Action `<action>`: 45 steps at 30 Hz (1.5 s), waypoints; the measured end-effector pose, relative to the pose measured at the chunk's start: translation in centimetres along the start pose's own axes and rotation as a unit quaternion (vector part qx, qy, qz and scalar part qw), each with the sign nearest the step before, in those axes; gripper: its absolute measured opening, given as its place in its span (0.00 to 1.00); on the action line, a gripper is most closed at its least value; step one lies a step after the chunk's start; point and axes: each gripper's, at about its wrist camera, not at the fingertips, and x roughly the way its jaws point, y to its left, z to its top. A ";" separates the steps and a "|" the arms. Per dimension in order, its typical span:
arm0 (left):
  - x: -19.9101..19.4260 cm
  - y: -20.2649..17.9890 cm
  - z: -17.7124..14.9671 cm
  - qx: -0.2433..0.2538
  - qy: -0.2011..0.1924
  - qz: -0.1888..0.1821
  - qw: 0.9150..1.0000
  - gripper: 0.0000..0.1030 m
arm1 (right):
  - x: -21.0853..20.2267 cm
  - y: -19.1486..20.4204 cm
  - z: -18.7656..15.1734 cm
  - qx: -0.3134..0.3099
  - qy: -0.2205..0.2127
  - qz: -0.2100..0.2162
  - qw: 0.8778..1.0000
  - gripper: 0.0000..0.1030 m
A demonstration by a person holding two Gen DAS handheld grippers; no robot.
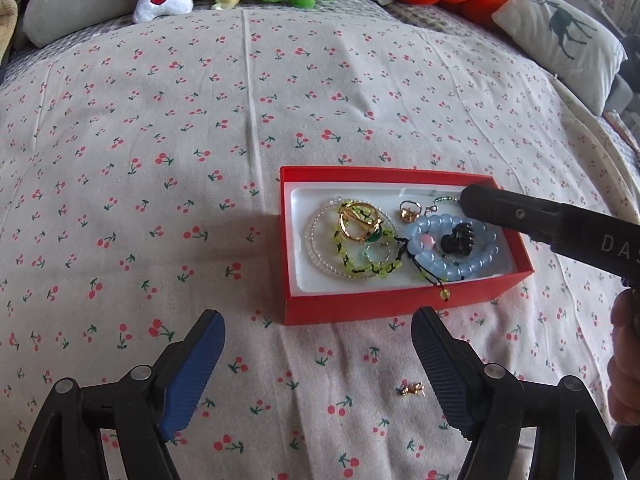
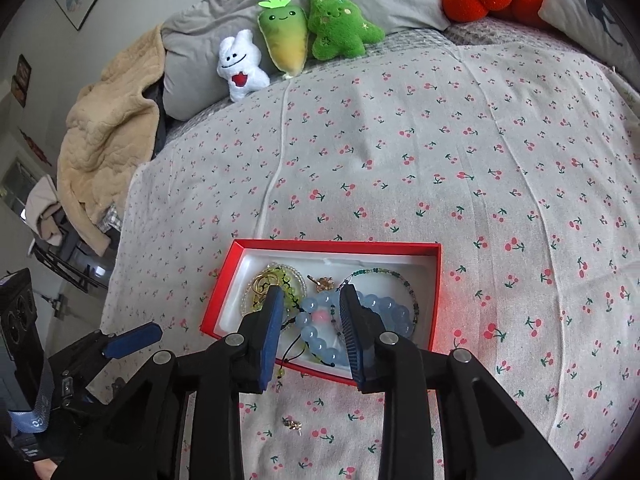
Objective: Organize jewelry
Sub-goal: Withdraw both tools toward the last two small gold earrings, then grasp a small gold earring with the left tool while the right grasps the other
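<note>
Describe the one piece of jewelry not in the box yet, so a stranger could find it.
Start at the open red cardboard box on the cherry-print bedsheet. On the sheet in front of it lies a tiny gold earring, the only piece outside the box.

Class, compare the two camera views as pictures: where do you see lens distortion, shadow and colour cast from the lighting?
Left wrist view: fisheye bends the bedspread into a dome; a soft shadow lies left of the red box; everything stays sharp. Right wrist view: dark vignette fills the corners, a red glow from the box spills onto the cloth on its right, and the right gripper hangs open over the blue bead bracelet.
</note>
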 end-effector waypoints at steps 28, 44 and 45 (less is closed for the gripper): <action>-0.6 -1.5 -11.0 0.106 0.135 -0.078 0.982 0.51 | -3.4 0.1 -10.1 -0.115 0.123 -0.098 0.981 0.66; 3.0 -2.6 -10.7 0.094 0.148 -0.070 0.982 0.38 | -1.8 0.8 -10.2 -0.108 0.149 -0.100 0.978 0.66; 3.1 -2.8 -10.7 0.098 0.148 -0.067 0.982 0.38 | -1.8 0.8 -10.2 -0.108 0.151 -0.101 0.977 0.66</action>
